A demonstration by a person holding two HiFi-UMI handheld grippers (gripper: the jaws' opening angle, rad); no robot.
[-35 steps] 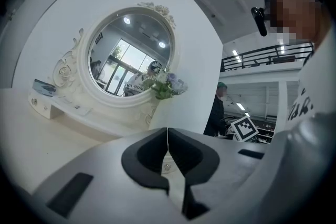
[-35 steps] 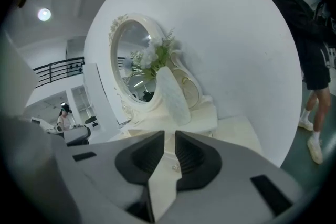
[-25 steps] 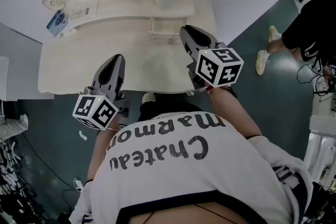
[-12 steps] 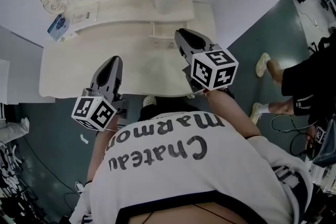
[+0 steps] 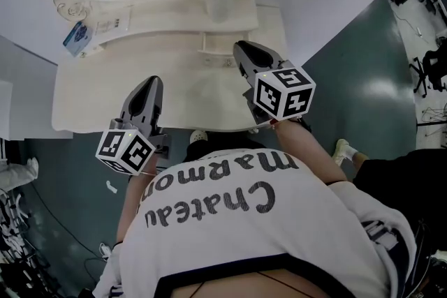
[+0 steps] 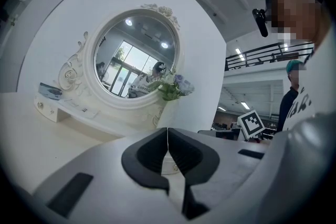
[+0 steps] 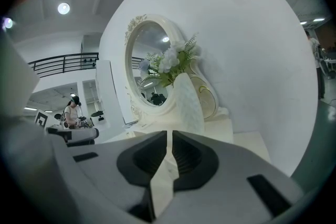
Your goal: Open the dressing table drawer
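The right tongs [image 5: 241, 47], whose jaws have just been closing to a narrow gap with nothing between them, hover just beside the small drawer [image 5: 218, 59] at the back of the tabletop [image 5: 105, 91]. The left tongs [image 5: 155, 79], pinched together and empty, hang over the tabletop's front, farther from the drawer.

Ahead of your left gripper [image 6: 167, 136], with its black-padded grey jaws, the bench [image 5: 105, 91] is cream and the mirror frame [image 6: 90, 89] white with carved scrollwork. Right of the jaws, the flowers [image 6: 176, 84] are pale blue and white over green leaves. The floor [image 5: 349, 66] is dark grey-green.
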